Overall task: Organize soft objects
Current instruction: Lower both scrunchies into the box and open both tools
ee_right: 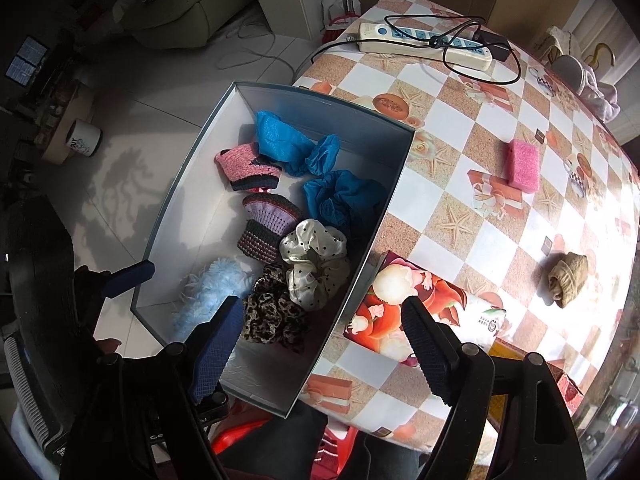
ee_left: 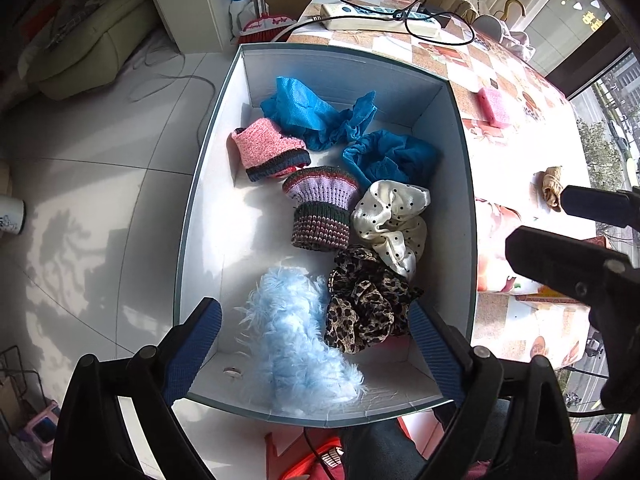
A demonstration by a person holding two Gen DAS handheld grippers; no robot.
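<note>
A white box [ee_left: 192, 208] at the table's edge holds two blue crumpled covers [ee_left: 304, 108], a pink knitted bootie [ee_left: 264, 148], a purple knitted one [ee_left: 320, 208], a polka-dot scrunchie [ee_left: 392, 220], a leopard scrunchie [ee_left: 364, 308] and a pale blue fluffy piece [ee_left: 288, 340]. My left gripper [ee_left: 312, 304] hangs open over the fluffy piece and the leopard scrunchie, touching neither. My right gripper [ee_right: 322, 302] is open above the box's right wall, with nothing between its pads. A pink sponge [ee_right: 524, 164] and a beige rolled sock [ee_right: 566, 278] lie on the checked table [ee_right: 460, 184].
A floral tissue pack [ee_right: 400, 300] sits beside the box under my right gripper. A power strip [ee_right: 424, 42] with a black cable lies at the table's far end. White tiled floor [ee_left: 100, 200] lies left of the box, with a mug [ee_right: 84, 138] on it.
</note>
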